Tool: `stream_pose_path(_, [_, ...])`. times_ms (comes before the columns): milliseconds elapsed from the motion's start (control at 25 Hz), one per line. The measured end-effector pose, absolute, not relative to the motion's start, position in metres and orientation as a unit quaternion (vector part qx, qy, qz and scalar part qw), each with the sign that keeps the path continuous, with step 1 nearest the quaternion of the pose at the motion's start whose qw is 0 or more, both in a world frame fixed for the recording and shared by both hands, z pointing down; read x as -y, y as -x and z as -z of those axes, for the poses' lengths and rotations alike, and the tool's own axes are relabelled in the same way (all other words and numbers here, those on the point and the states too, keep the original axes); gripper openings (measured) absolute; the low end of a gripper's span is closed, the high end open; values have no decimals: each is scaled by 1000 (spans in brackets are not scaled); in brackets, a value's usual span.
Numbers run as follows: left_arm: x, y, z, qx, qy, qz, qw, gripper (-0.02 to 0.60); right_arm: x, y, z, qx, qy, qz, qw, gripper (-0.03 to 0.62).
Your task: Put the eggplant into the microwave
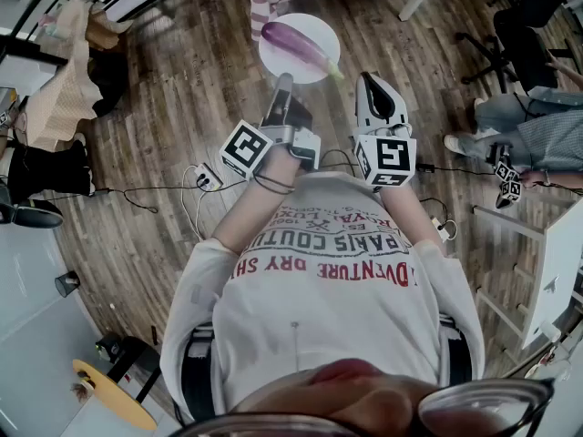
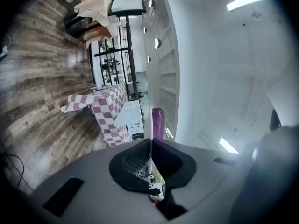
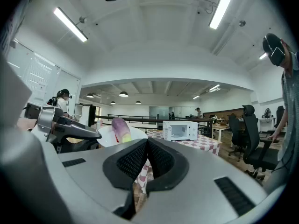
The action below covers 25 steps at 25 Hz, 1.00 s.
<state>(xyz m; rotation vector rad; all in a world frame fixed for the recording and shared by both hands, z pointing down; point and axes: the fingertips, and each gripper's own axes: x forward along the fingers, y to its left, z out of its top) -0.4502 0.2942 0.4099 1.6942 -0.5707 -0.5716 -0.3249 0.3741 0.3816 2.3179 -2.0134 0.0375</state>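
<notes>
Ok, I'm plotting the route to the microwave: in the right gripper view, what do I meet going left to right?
Left hand-held gripper clamping the plate → eggplant → microwave → black office chair → person standing at the edge.

Head view looks steeply down from above; both gripper views look level, sharing the eggplant (close ahead).

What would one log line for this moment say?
left gripper: shut on plate; eggplant: on plate; right gripper: shut, empty; microwave: ahead on checkered table
</notes>
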Motion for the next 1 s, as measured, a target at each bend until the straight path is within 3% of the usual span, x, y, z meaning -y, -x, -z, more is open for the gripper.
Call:
stream_pose_path(440, [-300,432,-410,243,-725,247,595,31,-378,307,-386,657,-753,-20,33,26])
stream_pose_path(1000, [-327,365,-440,268,-706,237,611,31,-413,226,-419,651,-756,-63,27,26])
